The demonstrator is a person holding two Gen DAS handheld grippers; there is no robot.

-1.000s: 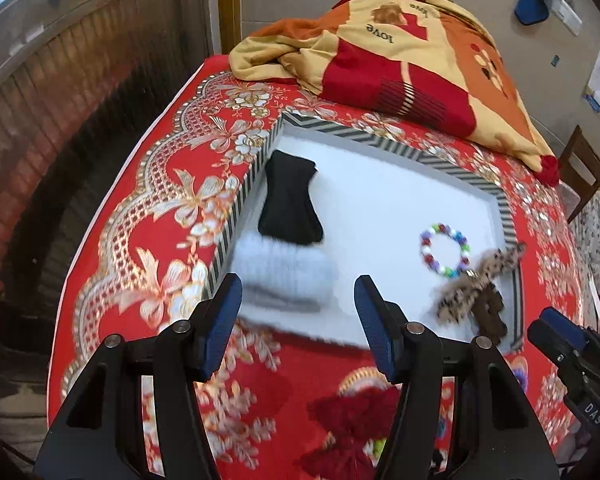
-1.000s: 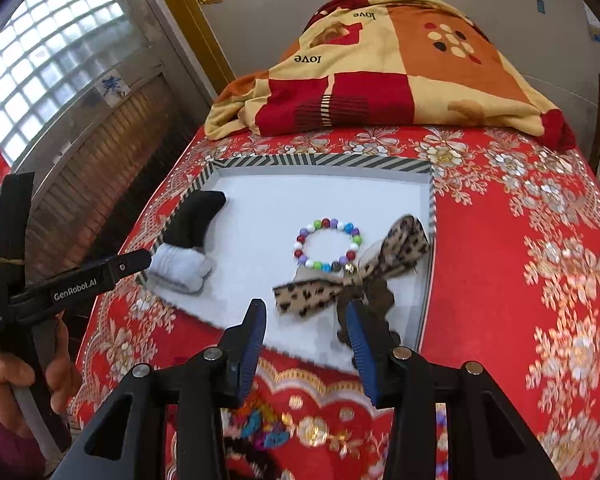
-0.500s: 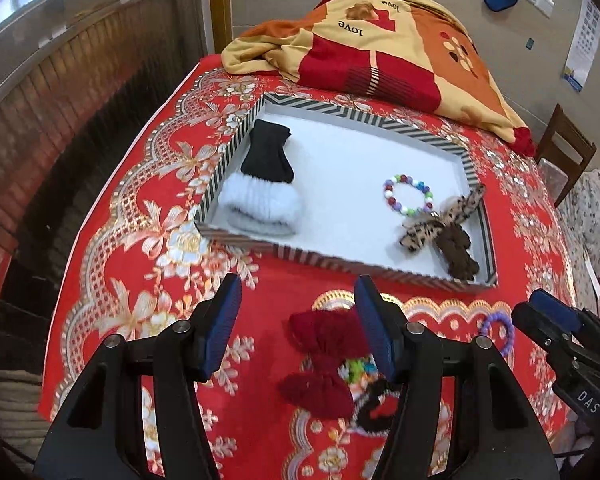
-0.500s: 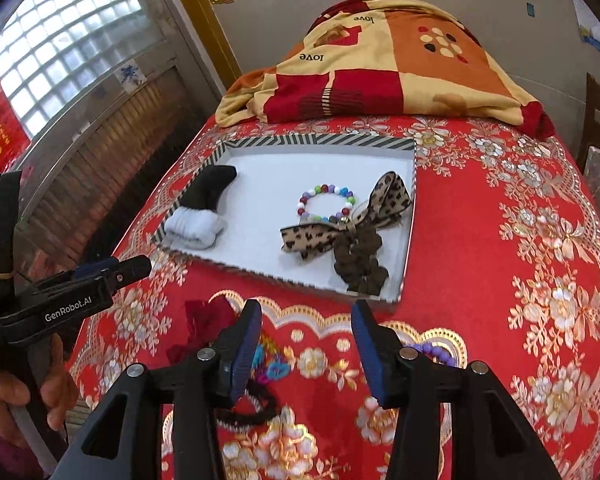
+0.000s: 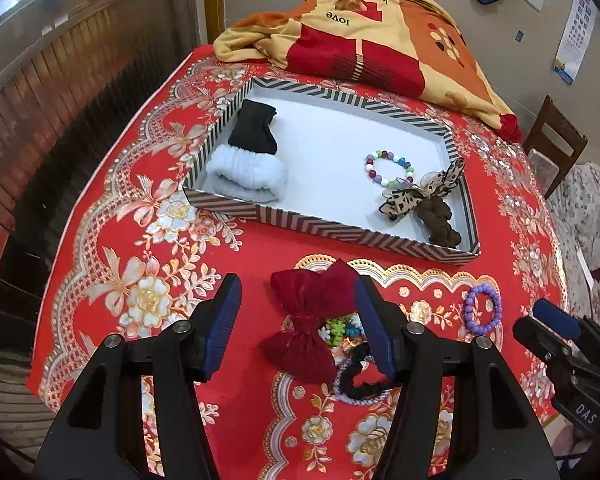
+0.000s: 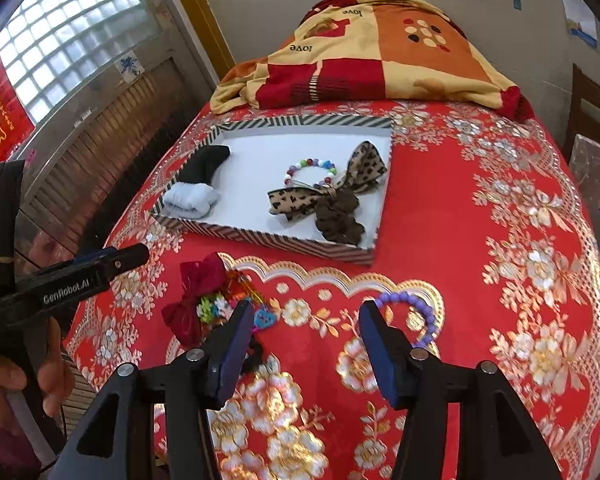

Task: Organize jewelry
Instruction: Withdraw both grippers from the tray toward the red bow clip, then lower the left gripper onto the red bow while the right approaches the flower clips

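Note:
A striped-rim white tray [image 5: 324, 229] [image 6: 260, 238] holds a black band [image 5: 254, 126], a white fluffy scrunchie [image 5: 246, 172], a coloured bead bracelet [image 5: 388, 167] [image 6: 311, 169], a leopard bow [image 5: 420, 192] [image 6: 328, 190] and a brown scrunchie [image 5: 440, 222]. In front of the tray lie a dark red bow [image 5: 312, 320] [image 6: 194, 296], small coloured clips [image 5: 340, 328] [image 6: 236, 304], a black scrunchie [image 5: 360, 380] and a purple bead bracelet [image 5: 483, 308] [image 6: 414, 312]. My left gripper [image 5: 296, 328] is open above the red bow. My right gripper [image 6: 304, 344] is open, left of the purple bracelet.
A red floral tablecloth [image 5: 140, 240] covers the round table. A folded red and yellow blanket [image 5: 372, 36] [image 6: 380, 52] lies at the back. A wooden chair [image 5: 556, 140] stands at the right. A brick wall and window grille are on the left.
Both grippers have pulled back from the tray toward the table's front edge, both staying open. The red bow, clips and purple bracelet have come into view.

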